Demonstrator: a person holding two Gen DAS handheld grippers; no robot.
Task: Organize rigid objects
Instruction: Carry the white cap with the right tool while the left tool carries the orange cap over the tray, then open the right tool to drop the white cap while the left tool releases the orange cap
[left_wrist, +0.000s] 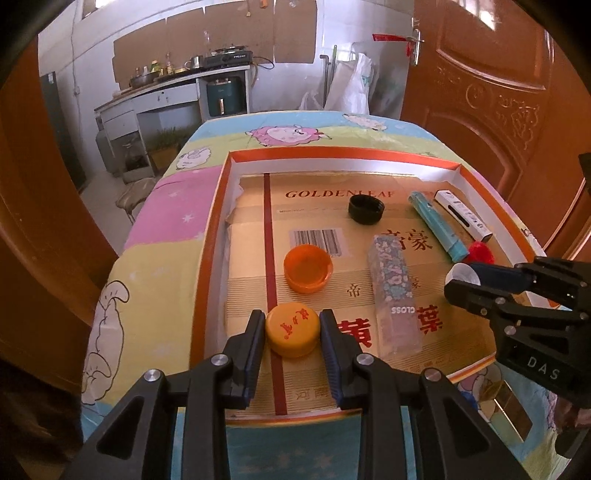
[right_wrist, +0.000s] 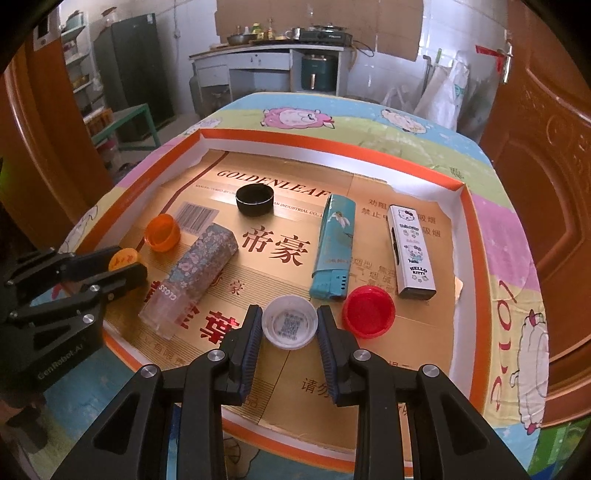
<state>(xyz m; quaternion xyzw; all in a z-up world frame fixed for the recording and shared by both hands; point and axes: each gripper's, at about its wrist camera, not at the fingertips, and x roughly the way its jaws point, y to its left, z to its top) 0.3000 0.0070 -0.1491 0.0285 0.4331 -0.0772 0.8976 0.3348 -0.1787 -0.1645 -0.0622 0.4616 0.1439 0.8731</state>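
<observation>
My left gripper (left_wrist: 291, 332) is shut on a yellow bottle cap (left_wrist: 292, 334) with red writing, low over the tray's near left; it shows in the right wrist view too (right_wrist: 125, 255). My right gripper (right_wrist: 289, 325) is shut on a white cap (right_wrist: 290, 326), open side up; the cap also shows in the left wrist view (left_wrist: 463, 274). On the tray floor lie an orange cap (left_wrist: 307, 271), a black cap (left_wrist: 365, 209), a red cap (right_wrist: 368, 311), a floral tube (left_wrist: 394, 295), a teal lighter (right_wrist: 332, 245) and a white Hello Kitty lighter (right_wrist: 410, 252).
Everything sits in a shallow orange-rimmed cardboard tray (left_wrist: 210, 236) on a table with a sheep-print cloth (left_wrist: 162, 206). A brown door (left_wrist: 498, 92) stands at the right. A kitchen counter (left_wrist: 166, 88) is far behind.
</observation>
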